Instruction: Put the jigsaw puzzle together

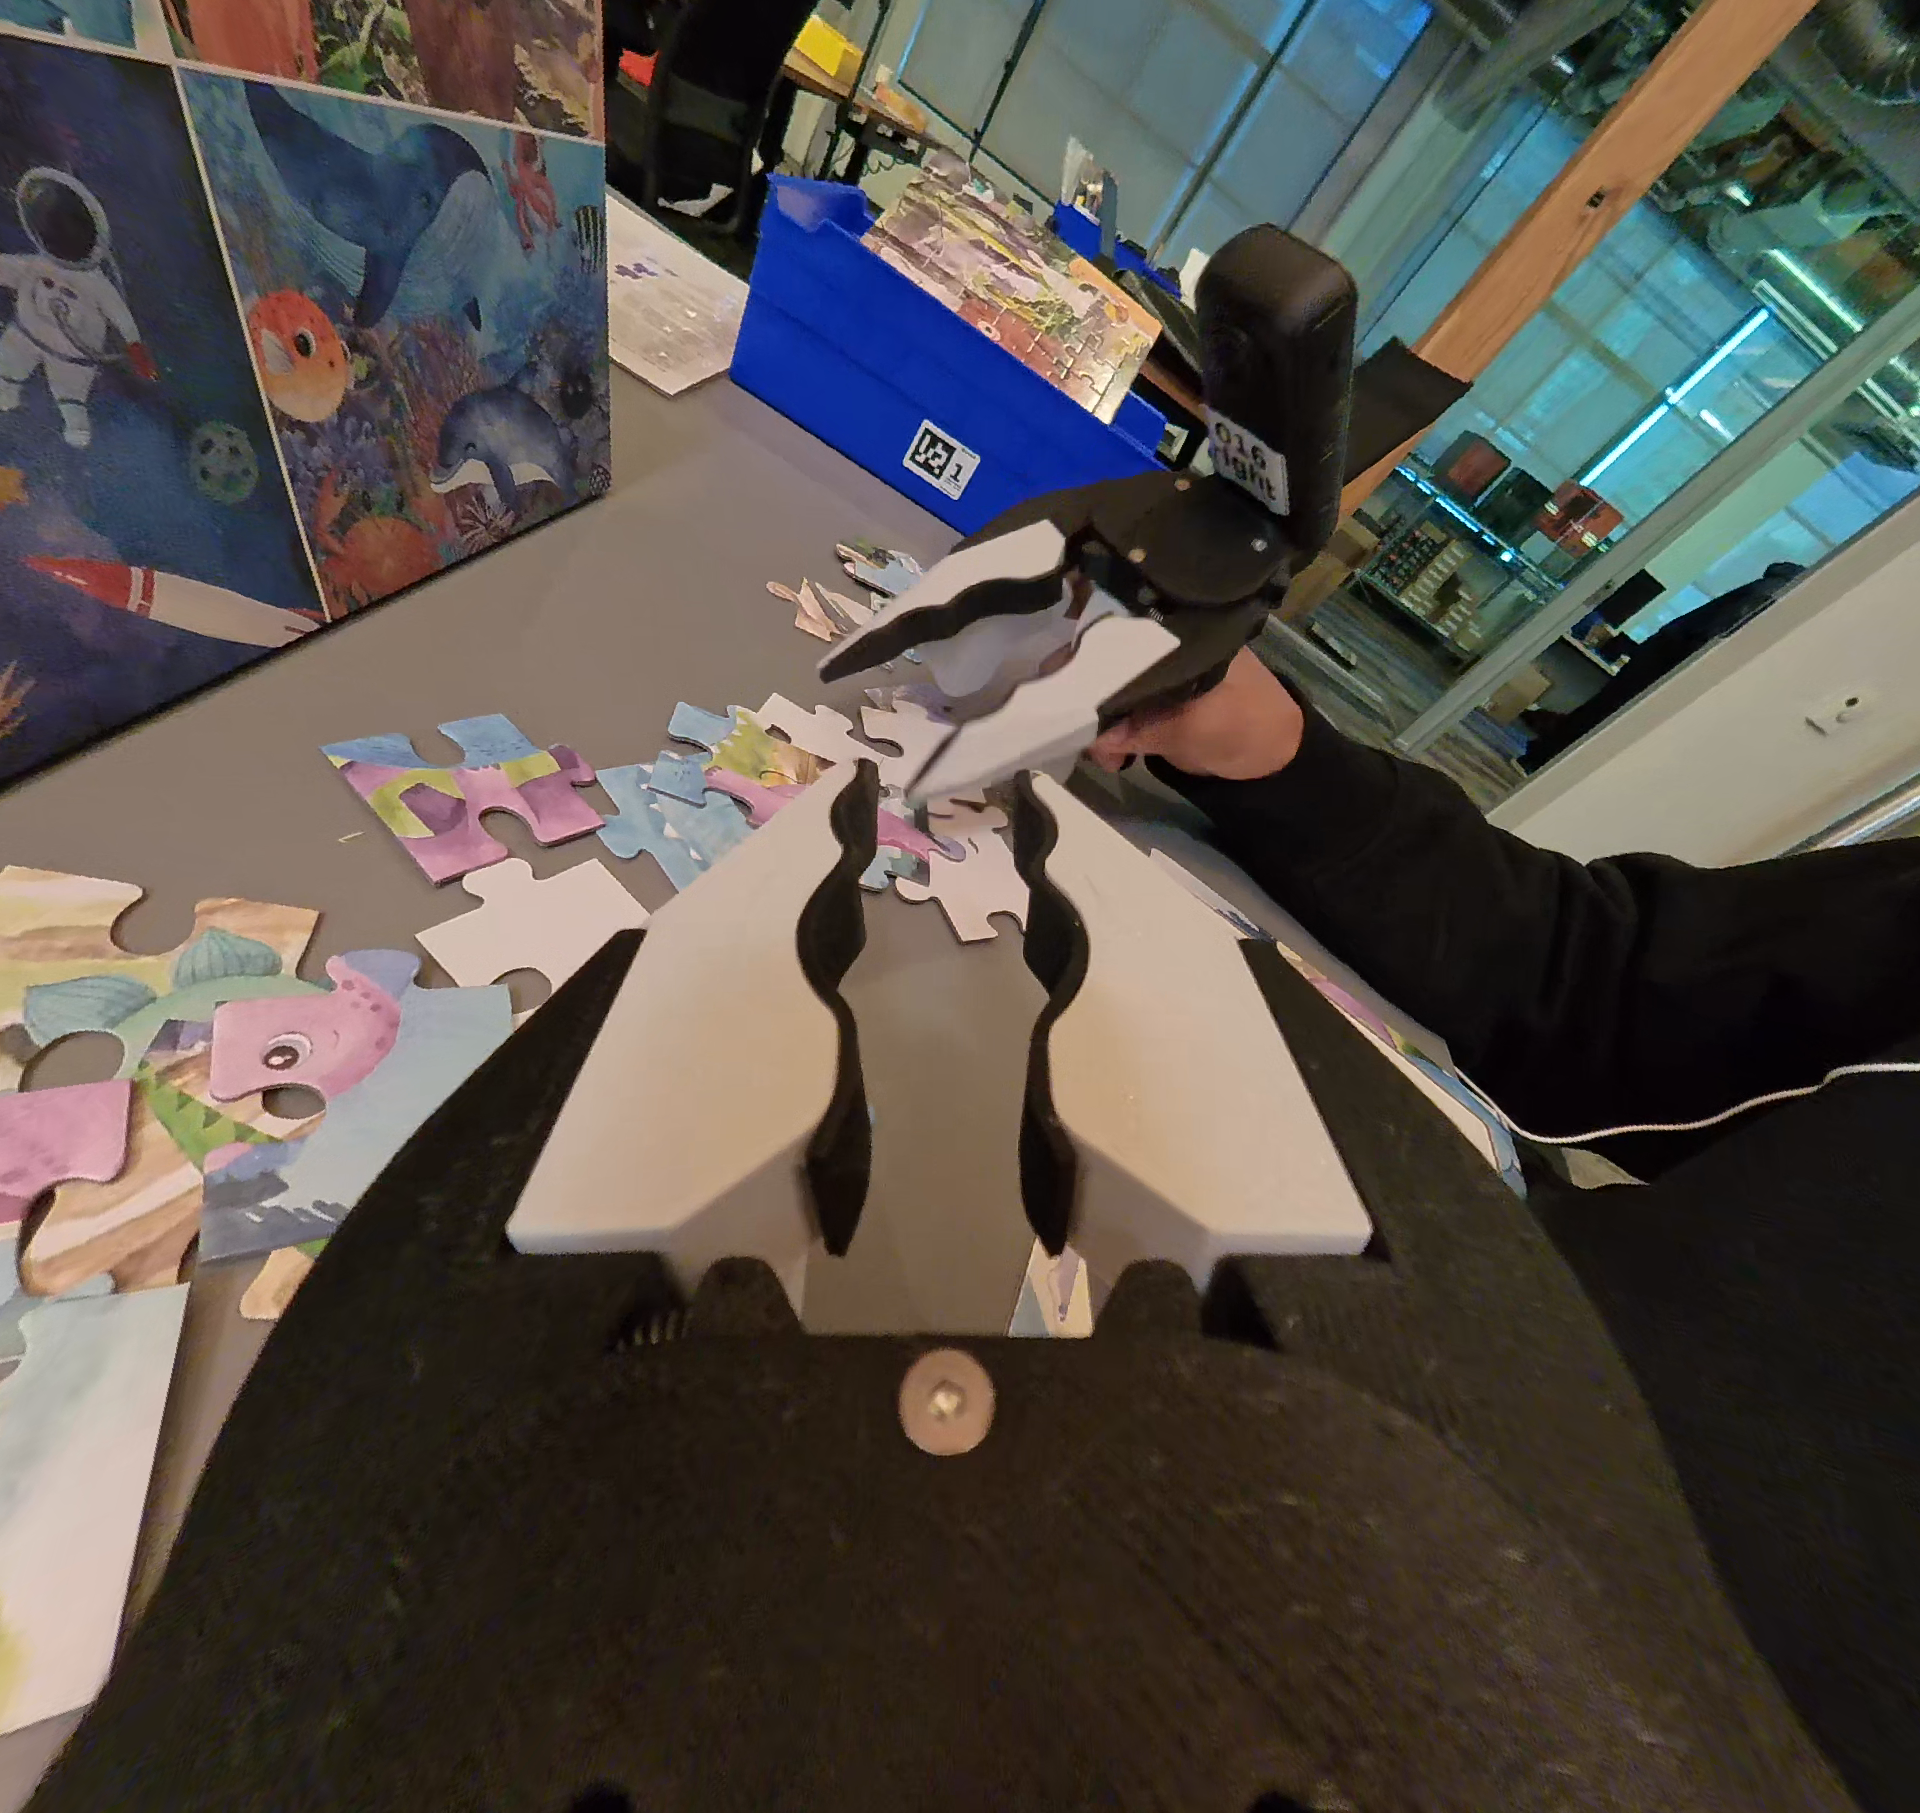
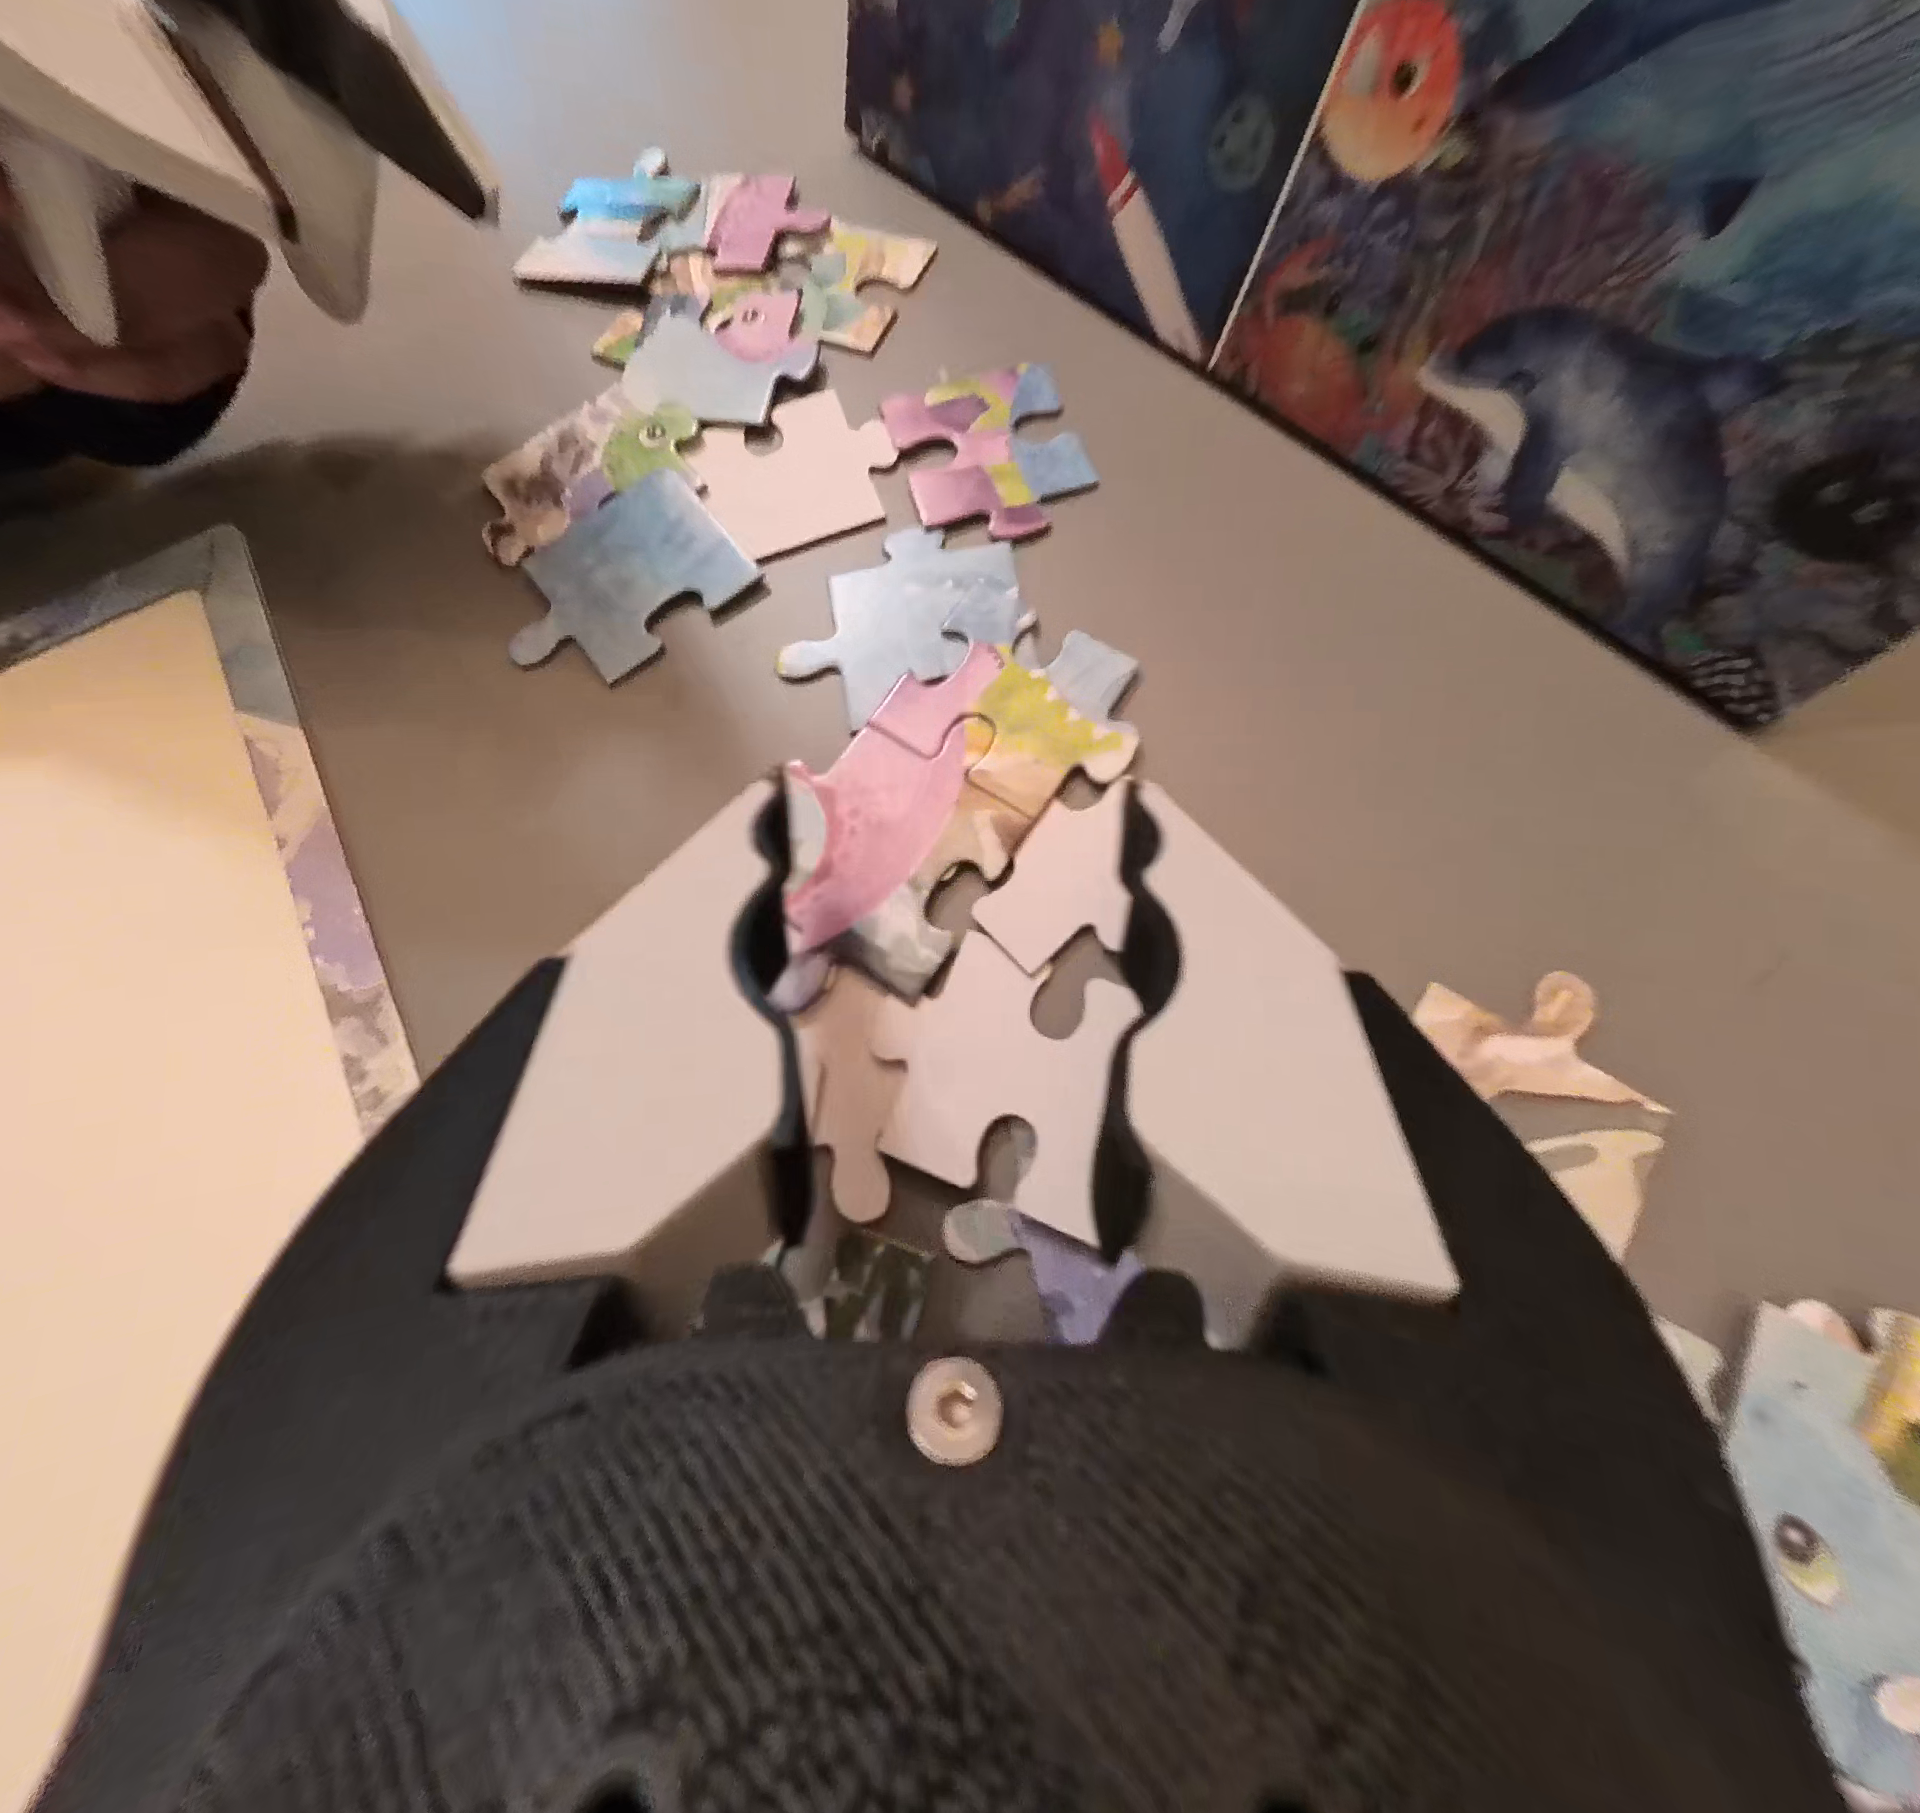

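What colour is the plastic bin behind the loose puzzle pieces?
Bright blue plastic bin; it shows best in the left wrist view.

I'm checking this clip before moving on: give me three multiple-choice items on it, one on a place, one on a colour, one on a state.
1. Where does the picture box stand?
A. on the table
B. inside the crate
C. on the floor

2. What colour is the crate?
A. red
B. blue
C. green

3. How is the left hand-held gripper?
A. shut on a puzzle piece
B. shut on nothing
C. open, holding nothing

Answers:
1 A, the box rests on the grey table, behind the loose puzzle pieces.
2 B, its walls are plain blue.
3 C, the left wrist view shows a clear gap between the fingers, with bare table in it.
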